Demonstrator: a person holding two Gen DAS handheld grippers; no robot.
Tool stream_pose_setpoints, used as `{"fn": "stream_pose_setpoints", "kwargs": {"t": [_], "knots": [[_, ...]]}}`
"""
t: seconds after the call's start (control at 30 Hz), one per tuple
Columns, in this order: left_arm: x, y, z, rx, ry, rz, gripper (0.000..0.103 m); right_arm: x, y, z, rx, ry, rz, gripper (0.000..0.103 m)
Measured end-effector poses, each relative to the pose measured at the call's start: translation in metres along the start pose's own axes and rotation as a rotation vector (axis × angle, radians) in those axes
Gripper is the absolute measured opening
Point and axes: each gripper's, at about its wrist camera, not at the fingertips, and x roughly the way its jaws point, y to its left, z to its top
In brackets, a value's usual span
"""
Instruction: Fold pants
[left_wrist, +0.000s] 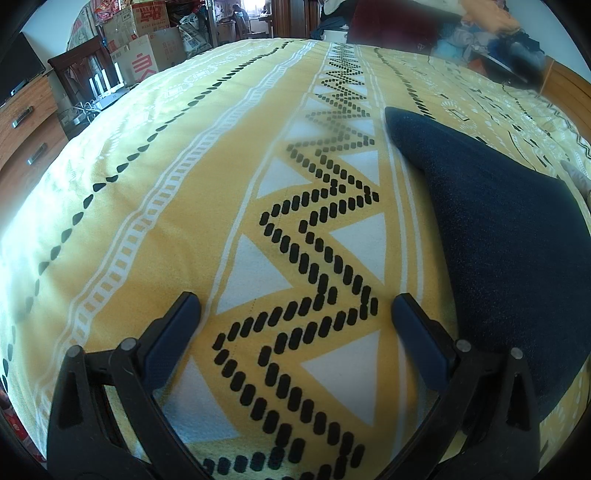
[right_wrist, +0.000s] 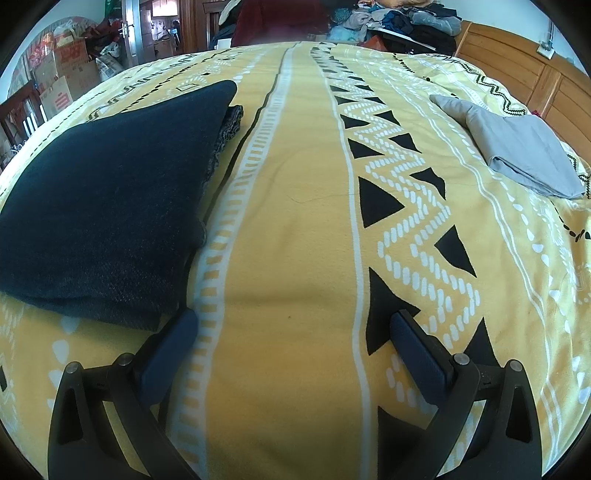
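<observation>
Nearest in both wrist views are the tools themselves. The left tool (left_wrist: 295, 310) hangs low over the yellow patterned bedspread (left_wrist: 155, 177) with its jaws spread wide and nothing between them; the right tool (right_wrist: 293, 326) is likewise released and empty, just above the same cover.

Next out lie the dark navy pants (right_wrist: 103, 206), already folded into a thick, flat bundle on the bed. They sit between the two tools: to the right of the left tool and to the left of the right one, whose left finger is just beside the bundle's near corner. The long axis of the bundle runs away from the tools, toward the far side of the bed. The right tool looks the nearer.

Farther right rests a folded grey garment (right_wrist: 517, 151), well apart. Beyond the bed, cardboard boxes (left_wrist: 147, 55) are stacked.
</observation>
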Motion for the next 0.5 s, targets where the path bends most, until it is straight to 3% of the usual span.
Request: {"fn": "stream_pose_setpoints", "kwargs": {"t": [0.5], "knots": [[-0.0010,0.0008,-0.0021,0.005,-0.001,0.006,0.103,0.0064,0.0014,0.0066,-0.006,0.012,-0.022,0.103]]}}
